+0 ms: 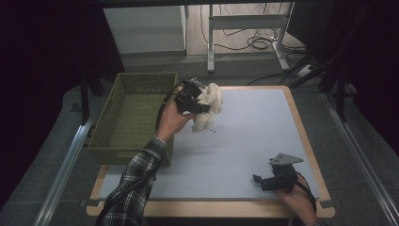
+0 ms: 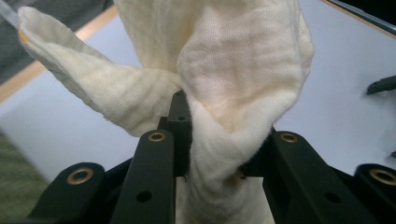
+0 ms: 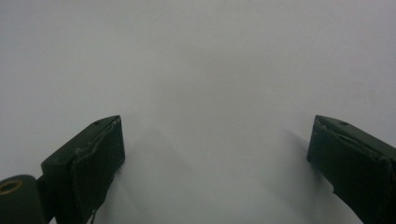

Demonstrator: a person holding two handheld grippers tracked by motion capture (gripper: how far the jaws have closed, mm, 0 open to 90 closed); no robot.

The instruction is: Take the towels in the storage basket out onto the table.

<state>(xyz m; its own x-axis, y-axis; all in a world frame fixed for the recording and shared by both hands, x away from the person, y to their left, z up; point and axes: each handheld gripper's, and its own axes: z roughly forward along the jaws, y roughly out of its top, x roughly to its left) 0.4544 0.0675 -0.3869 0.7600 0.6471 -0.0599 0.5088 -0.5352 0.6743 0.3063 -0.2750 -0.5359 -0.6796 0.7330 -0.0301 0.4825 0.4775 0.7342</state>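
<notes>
A cream cloth hangs bunched in the air over the far left part of the table, just right of the green basket. My left gripper is shut on the cloth. In the left gripper view the cream cloth is pinched between the black jaws, and folds spread up and to the left above them. My right gripper rests low near the table's front right edge. Its jaws stand wide apart in the right gripper view, where the right gripper has only the pale surface between its fingers.
The table's pale blue-grey mat has a wooden border. The open green basket stands off the table's left edge. A metal rail runs along the floor at left, and desk legs with cables stand beyond the far edge.
</notes>
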